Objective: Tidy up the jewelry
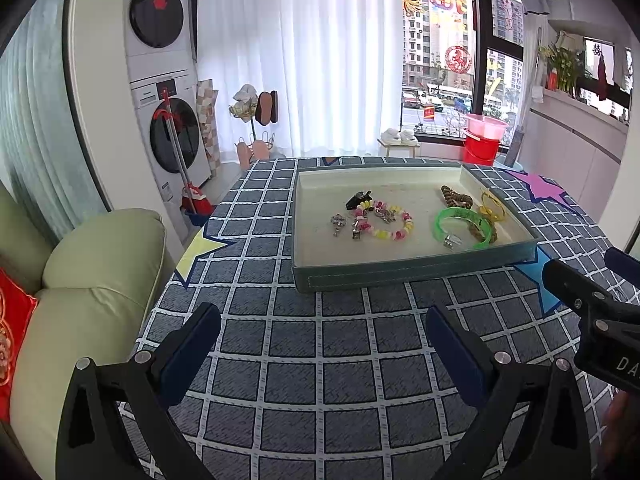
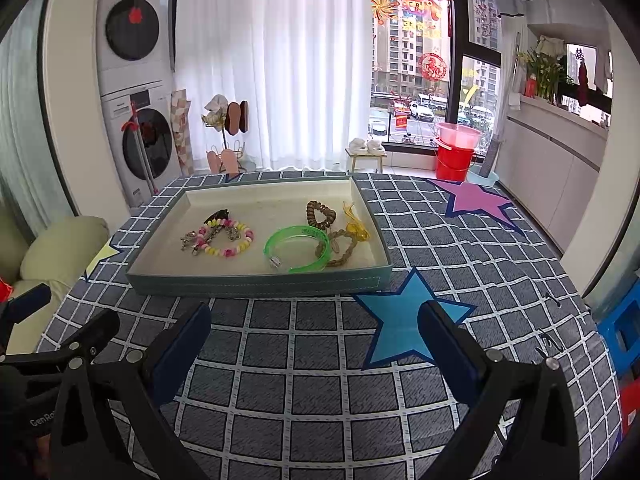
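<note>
1. Ahead of both grippers: tray (image 1: 400,276) of jewelry, well apart, long axis crosswise.
2. Left gripper (image 1: 322,330) and right gripper (image 2: 314,328): jaws wide, empty.
3. Green bangle (image 2: 298,246) lies nearer the right gripper.

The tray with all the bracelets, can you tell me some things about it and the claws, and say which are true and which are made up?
1. The green bangle lies inside the tray. True.
2. The left claw is squeezing the pink and yellow bead bracelet. False: it is open and holds nothing; that bracelet lies in the tray.
3. The brown bead bracelet sits nearer the tray's far wall than the green bangle. True.
4. The tray stands on a bare wooden table. False: it stands on a blue checked cloth with stars.
5. The right claw is open, in front of the tray. True.
</note>
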Demonstrator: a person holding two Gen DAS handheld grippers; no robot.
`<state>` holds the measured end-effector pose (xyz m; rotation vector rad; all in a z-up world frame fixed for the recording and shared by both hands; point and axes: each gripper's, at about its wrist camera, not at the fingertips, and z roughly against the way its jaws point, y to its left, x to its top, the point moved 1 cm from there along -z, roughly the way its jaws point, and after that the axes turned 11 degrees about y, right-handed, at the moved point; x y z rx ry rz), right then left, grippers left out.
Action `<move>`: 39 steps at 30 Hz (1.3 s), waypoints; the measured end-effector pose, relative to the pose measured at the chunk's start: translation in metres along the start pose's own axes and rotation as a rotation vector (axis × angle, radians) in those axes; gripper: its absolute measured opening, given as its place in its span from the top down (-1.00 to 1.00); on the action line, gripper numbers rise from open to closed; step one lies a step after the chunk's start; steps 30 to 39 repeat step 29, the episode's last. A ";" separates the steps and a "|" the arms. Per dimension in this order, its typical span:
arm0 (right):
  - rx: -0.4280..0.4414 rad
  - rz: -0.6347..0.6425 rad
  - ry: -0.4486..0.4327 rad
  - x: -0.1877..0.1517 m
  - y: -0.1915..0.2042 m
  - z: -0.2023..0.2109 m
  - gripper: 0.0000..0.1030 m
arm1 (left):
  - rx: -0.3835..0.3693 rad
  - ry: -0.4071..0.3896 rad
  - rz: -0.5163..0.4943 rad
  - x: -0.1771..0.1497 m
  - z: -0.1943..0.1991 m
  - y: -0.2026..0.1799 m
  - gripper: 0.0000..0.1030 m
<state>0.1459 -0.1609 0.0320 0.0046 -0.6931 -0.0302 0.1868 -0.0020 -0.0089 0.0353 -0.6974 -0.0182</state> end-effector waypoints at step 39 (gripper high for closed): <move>0.000 -0.001 0.000 -0.001 0.001 0.000 -0.99 | 0.000 -0.020 0.008 -0.001 0.004 0.001 -1.00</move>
